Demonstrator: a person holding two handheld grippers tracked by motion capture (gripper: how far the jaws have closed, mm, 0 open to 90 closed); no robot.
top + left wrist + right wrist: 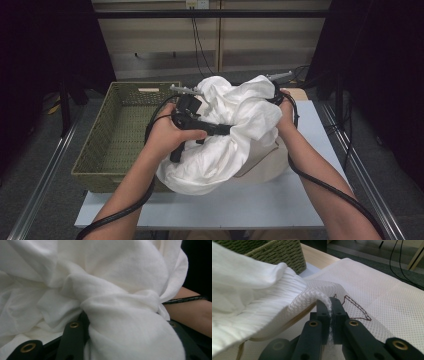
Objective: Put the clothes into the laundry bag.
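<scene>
1. Your right hand-held gripper (331, 305) is clenched on a fold of the white mesh bag (372, 290); the right gripper view shows mesh pinched tight between the two jaws.
2. Your left hand-held gripper (130, 340) is grasping a thick bunch of the white garment (107, 277). The left gripper view shows cloth packed between the jaws and bulging over them.
3. In the high view, the garment (225, 130) is a big bundle just right of the basket (107, 145), held up between both hands, its lower edge draping over the basket's near right corner.
4. The bag (267, 160) lies on the surface (240, 205) just right of the basket, under the garment.
5. In the right gripper view, the garment's ribbed edge (277, 287) sits against the pinched mesh fold, basket wall (274, 252) behind it.
6. Your left hand (167, 135) is beside the basket's right rim; your right hand (286, 112) is on the garment's far side from the basket.
</scene>
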